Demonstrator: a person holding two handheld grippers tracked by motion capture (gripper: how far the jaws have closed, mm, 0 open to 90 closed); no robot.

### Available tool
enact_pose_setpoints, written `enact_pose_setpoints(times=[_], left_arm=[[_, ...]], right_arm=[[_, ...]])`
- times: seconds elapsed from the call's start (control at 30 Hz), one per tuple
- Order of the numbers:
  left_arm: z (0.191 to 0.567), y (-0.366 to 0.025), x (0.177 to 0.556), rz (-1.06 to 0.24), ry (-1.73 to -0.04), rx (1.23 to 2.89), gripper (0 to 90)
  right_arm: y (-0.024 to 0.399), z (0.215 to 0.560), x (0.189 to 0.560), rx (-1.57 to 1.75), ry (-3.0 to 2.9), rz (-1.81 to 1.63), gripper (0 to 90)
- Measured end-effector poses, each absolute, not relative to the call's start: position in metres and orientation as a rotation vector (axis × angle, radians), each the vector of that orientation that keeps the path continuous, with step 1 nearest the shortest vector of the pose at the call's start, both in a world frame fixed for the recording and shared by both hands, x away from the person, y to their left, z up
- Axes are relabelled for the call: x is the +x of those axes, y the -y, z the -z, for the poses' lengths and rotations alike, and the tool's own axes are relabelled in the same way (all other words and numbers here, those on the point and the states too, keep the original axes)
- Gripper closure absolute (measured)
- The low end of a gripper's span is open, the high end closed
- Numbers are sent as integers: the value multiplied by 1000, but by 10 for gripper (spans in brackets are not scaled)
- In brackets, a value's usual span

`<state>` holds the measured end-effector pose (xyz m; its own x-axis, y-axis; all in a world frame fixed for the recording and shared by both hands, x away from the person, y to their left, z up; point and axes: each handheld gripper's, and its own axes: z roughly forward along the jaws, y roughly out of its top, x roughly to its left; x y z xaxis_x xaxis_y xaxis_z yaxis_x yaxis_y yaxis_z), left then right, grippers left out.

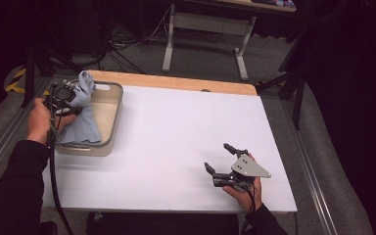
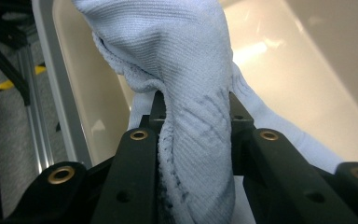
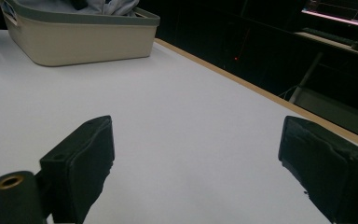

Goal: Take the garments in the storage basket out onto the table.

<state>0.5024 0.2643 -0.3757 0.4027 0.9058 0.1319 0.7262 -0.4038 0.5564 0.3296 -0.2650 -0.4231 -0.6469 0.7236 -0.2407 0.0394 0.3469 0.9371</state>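
Both jaws of the left gripper (image 2: 196, 140) pinch the blue cloth (image 2: 186, 70).

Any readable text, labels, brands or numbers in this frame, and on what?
None can be read.
The pale blue cloth, the beige basket, the left gripper and the right gripper bear no writing.
The far screen is too blurred to read.

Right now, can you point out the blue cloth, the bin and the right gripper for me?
blue cloth (image 2: 191, 70), left gripper view, on the bunched knit above the jaws.
bin (image 1: 118, 105), high view, on its right rim.
right gripper (image 1: 219, 157), high view, midway between its open fingertips.
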Motion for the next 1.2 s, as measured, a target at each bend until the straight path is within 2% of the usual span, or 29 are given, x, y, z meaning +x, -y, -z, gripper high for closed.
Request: enact_pose_setpoints(times=[0.37, 1.2], left_arm=[[358, -266, 485, -700, -1317, 2118, 729], [318, -239, 460, -771, -1119, 1972, 729]], right_arm=[[266, 423, 331, 669, -1954, -1341, 110], [269, 420, 330, 667, -1911, -1352, 113]])
